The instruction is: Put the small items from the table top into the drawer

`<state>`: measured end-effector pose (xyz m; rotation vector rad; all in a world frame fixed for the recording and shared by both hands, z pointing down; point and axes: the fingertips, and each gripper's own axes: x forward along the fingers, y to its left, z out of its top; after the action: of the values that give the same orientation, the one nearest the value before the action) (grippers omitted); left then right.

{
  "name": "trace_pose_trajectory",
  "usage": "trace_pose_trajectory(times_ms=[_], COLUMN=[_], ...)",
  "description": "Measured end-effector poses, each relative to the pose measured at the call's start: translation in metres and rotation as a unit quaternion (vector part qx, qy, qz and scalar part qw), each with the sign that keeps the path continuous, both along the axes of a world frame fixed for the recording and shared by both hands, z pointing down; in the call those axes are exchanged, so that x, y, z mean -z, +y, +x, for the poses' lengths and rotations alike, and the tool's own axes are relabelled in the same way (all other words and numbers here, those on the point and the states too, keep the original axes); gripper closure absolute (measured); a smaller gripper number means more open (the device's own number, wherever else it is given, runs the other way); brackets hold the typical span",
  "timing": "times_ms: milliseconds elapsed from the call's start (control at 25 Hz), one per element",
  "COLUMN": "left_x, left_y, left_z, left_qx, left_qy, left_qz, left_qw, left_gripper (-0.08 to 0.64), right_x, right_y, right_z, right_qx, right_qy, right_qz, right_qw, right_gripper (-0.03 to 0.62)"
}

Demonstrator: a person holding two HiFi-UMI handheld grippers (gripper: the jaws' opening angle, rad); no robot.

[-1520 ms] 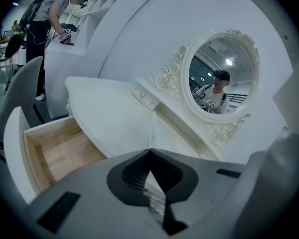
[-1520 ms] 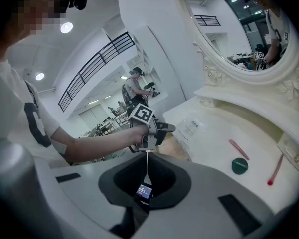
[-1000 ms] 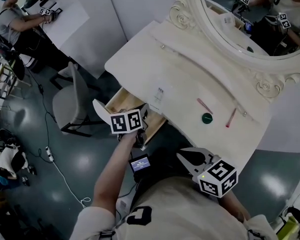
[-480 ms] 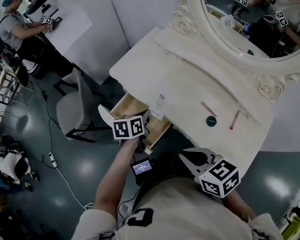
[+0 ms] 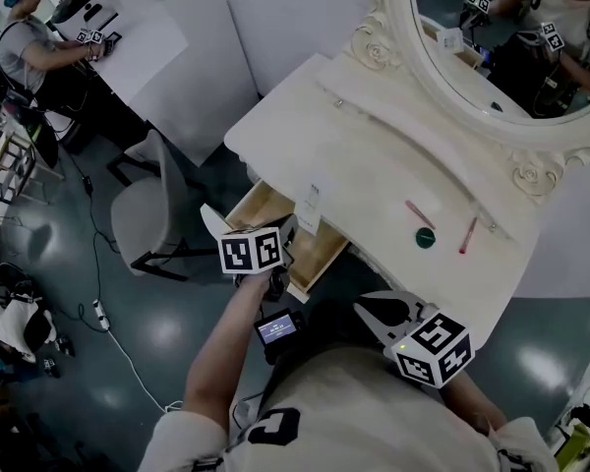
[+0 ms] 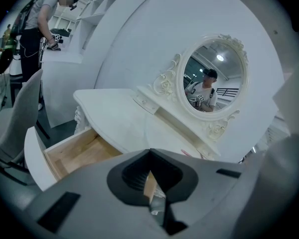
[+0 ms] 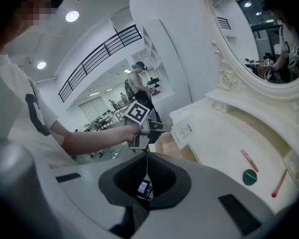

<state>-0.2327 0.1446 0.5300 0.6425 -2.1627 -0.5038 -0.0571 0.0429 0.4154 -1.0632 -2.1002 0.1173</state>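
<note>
The white dressing table (image 5: 374,146) has its wooden drawer (image 5: 320,254) pulled open at the front left. My left gripper (image 5: 287,232) is at the drawer's front, shut, with a small metal piece and the wood edge showing at its tips (image 6: 150,156). On the table top lie a green disc (image 5: 426,237), a pink clip (image 5: 419,213) and a red stick (image 5: 467,236). The right gripper view also shows the disc (image 7: 249,177), the clip (image 7: 249,160) and the stick (image 7: 280,184). My right gripper (image 5: 367,306) hangs below the table's front edge, short of the items, shut and empty (image 7: 147,156).
An oval mirror (image 5: 501,37) in an ornate frame stands at the table's back. A paper tag (image 5: 310,205) hangs over the table edge above the drawer. A grey chair (image 5: 143,214) stands left of the drawer. A person (image 5: 39,52) works at a white desk far left.
The drawer stands further out of the table than a second ago, and my left gripper has come back with it. My right gripper has shifted slightly.
</note>
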Motion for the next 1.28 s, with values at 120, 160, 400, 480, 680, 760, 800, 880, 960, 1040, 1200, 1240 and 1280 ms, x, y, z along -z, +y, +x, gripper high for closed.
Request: trace_pose_trajectory(times_ms=[120, 160, 400, 480, 680, 760, 800, 880, 960, 1040, 1200, 1240, 1280], left_x=[-0.002, -0.002, -0.004, -0.004, -0.006, -0.007, -0.007, -0.004, -0.002, 0.001, 0.007, 0.009, 0.010], left_y=[0.004, 0.005, 0.014, 0.017, 0.024, 0.024, 0.023, 0.024, 0.025, 0.024, 0.023, 0.023, 0.022], left_z=[0.001, 0.001, 0.001, 0.002, 0.003, 0.004, 0.005, 0.007, 0.009, 0.010, 0.020, 0.023, 0.025], left_qx=[-0.003, -0.004, -0.020, -0.026, -0.034, -0.035, -0.035, -0.034, -0.031, -0.026, -0.019, -0.018, -0.016], left_qy=[0.000, 0.000, 0.000, -0.001, 0.001, 0.001, 0.001, -0.002, -0.004, -0.006, -0.009, -0.010, -0.011], left_qz=[0.007, 0.010, 0.006, -0.003, -0.004, -0.003, -0.002, -0.005, -0.010, -0.011, -0.020, -0.023, -0.025], left_qw=[1.0000, 0.9999, 0.9998, 0.9997, 0.9994, 0.9994, 0.9994, 0.9994, 0.9995, 0.9996, 0.9996, 0.9995, 0.9995], left_gripper=[0.503, 0.503, 0.503, 0.503, 0.503, 0.503, 0.503, 0.503, 0.503, 0.503, 0.503, 0.503, 0.503], right_x=[0.001, 0.001, -0.002, -0.002, -0.005, -0.005, -0.004, -0.002, -0.001, -0.001, 0.001, 0.001, 0.001], right_y=[0.007, 0.010, 0.025, 0.028, 0.037, 0.035, 0.032, 0.027, 0.024, 0.020, 0.013, 0.011, 0.009], right_z=[0.000, 0.000, 0.005, 0.007, 0.012, 0.014, 0.015, 0.016, 0.016, 0.016, 0.019, 0.020, 0.022], right_qx=[-0.005, -0.006, -0.021, -0.032, -0.034, -0.034, -0.035, -0.041, -0.046, -0.046, -0.038, -0.036, -0.035], right_qy=[-0.009, -0.012, -0.008, -0.008, -0.013, -0.021, -0.024, -0.026, -0.024, -0.022, -0.022, -0.021, -0.020], right_qz=[0.010, 0.013, 0.018, 0.023, 0.037, 0.045, 0.047, 0.045, 0.038, 0.028, 0.011, 0.006, 0.001], right_qw=[1.000, 1.000, 1.000, 0.999, 0.999, 0.998, 0.998, 0.998, 0.998, 0.998, 0.999, 0.999, 0.999], right_gripper=[0.565, 0.565, 0.565, 0.565, 0.565, 0.565, 0.565, 0.565, 0.565, 0.565, 0.565, 0.565, 0.565])
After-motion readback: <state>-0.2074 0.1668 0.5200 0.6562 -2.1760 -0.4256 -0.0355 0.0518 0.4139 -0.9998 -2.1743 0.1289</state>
